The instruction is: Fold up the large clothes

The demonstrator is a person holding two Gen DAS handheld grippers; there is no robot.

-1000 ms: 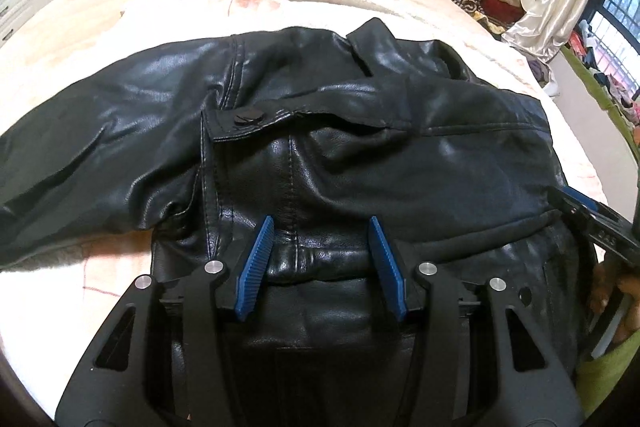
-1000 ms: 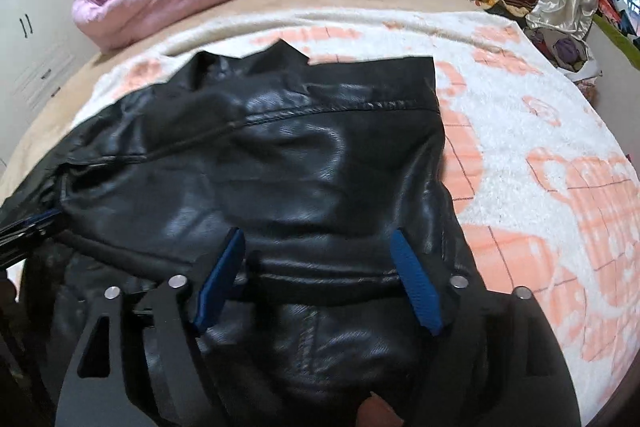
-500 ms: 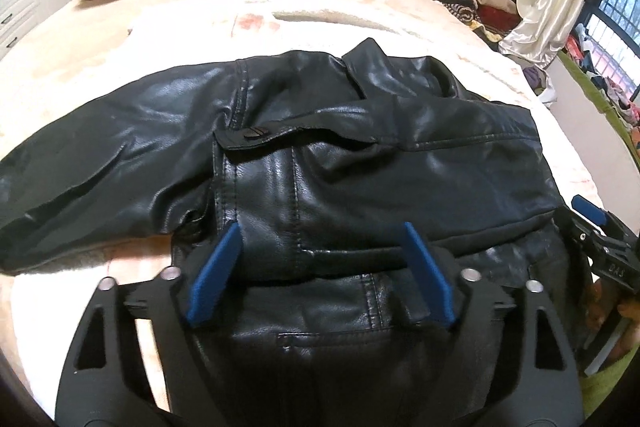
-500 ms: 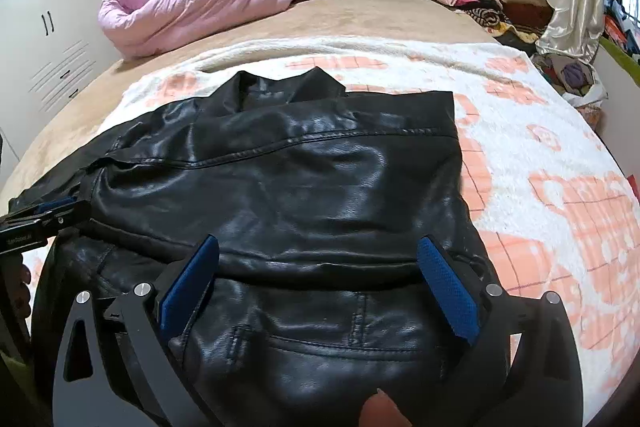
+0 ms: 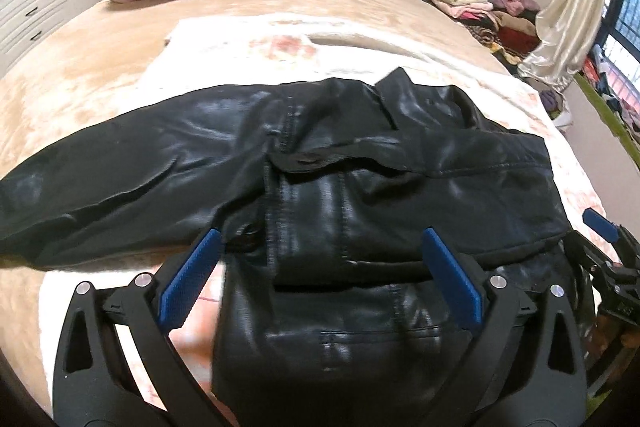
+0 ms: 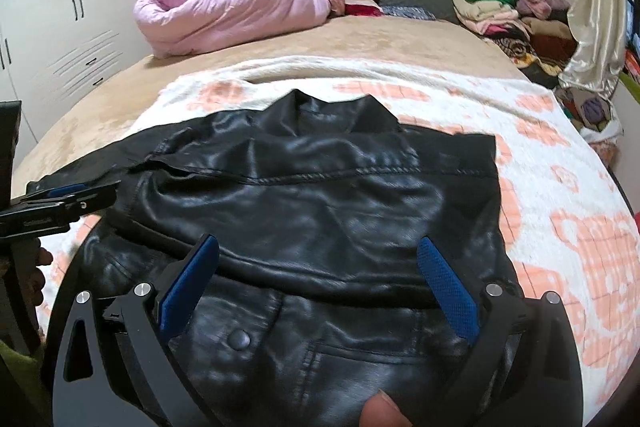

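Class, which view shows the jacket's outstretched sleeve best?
The left wrist view: the sleeve lies full length across the blanket, out to the picture's left edge. The right wrist view shows only a dark sliver of it.

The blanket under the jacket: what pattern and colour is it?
The blanket is white with an orange-pink grid-like print, clearest in the right wrist view beside the black jacket.

Both wrist views look steeply down — close over one jacket (image 5: 360, 187).
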